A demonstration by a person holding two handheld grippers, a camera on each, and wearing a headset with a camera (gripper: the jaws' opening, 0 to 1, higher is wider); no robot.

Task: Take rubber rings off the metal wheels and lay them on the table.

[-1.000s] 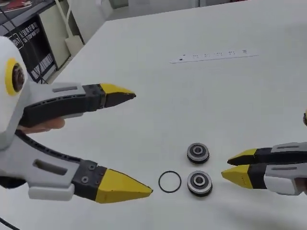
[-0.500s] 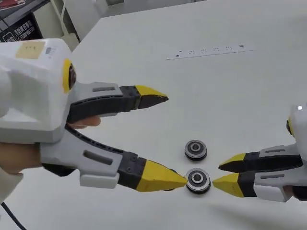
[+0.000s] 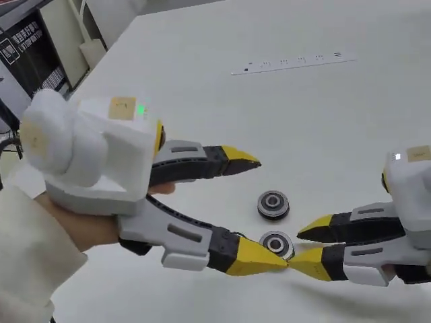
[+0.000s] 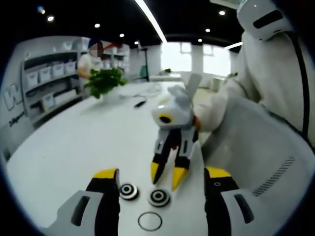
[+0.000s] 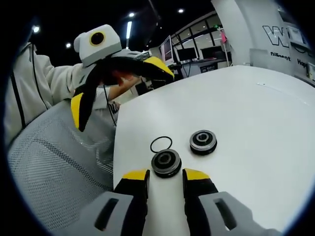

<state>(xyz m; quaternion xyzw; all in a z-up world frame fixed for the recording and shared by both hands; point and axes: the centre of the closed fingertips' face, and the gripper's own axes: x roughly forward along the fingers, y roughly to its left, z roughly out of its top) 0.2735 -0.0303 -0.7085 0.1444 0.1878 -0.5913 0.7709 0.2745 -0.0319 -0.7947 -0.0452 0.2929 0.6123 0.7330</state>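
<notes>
Left tool [image 3: 273,212] splayed wide, empty, its lower jaw tip beside the near wheel [image 3: 277,244]. Loose rubber ring [image 4: 149,221] lay flat on the worktop [image 3: 202,101]. Right tool [image 3: 295,249] narrowly parted, empty. Best approach seemed: steady the wheel, hook under the rubber, peel.

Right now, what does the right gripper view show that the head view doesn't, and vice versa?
Right gripper view: a loose rubber ring flat on the table, beside the near wheel. Head view: the power strip across the table; here the lower jaw of the left gripper covers the ring's spot. Both: the near wheel and far wheel, the left gripper open, and the right gripper open, its tips at the near wheel.
</notes>
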